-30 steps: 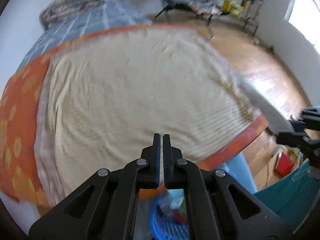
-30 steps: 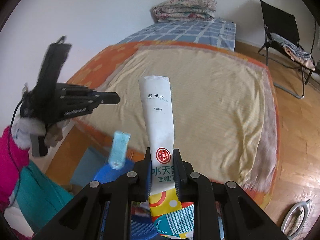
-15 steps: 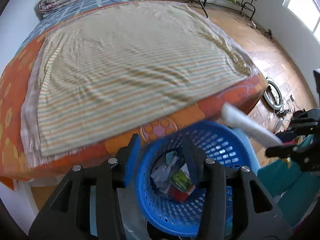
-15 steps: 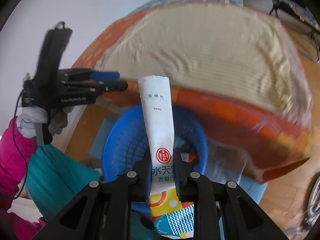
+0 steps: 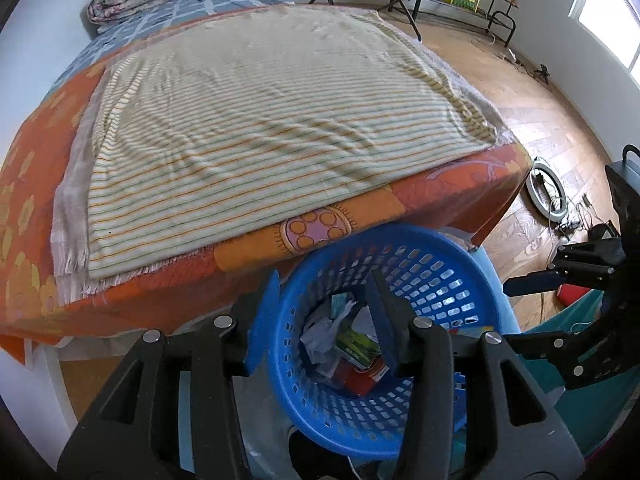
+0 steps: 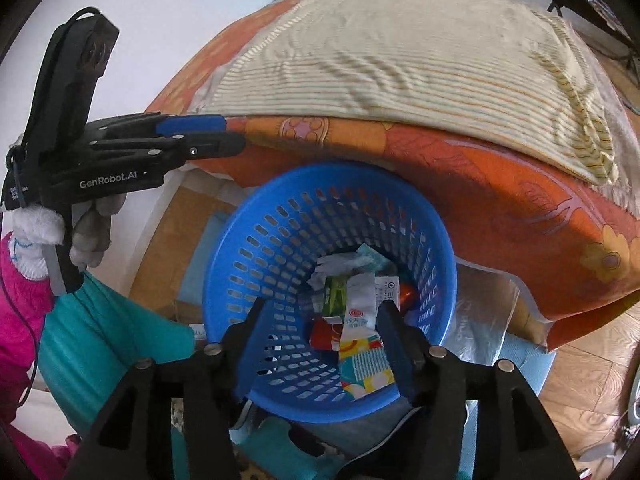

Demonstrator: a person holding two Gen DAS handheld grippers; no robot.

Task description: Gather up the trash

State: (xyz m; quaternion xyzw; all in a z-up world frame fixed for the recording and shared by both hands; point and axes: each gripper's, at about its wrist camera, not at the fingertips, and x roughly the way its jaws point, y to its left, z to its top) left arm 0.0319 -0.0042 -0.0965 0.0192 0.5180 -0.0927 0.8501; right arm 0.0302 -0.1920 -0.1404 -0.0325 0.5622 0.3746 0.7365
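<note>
Right hand-held gripper (image 6: 324, 336) held over blue trash basket (image 6: 436, 240), jaws opening, nothing pinched: wet-wipe packet (image 6: 360, 344) released, lying inside at 6 o'clock. Left hand-held gripper (image 5: 326, 316) opening, empty, above basket for drop.

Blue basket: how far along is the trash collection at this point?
Done: the blue basket holds several wrappers, and the striped bed cover shows no litter. In hand: the right tool is opening above the basket, and the white wet-wipe packet sits loose between its fingers, not gripped. The left tool is opening and empty. Left: nothing visible to collect.
</note>
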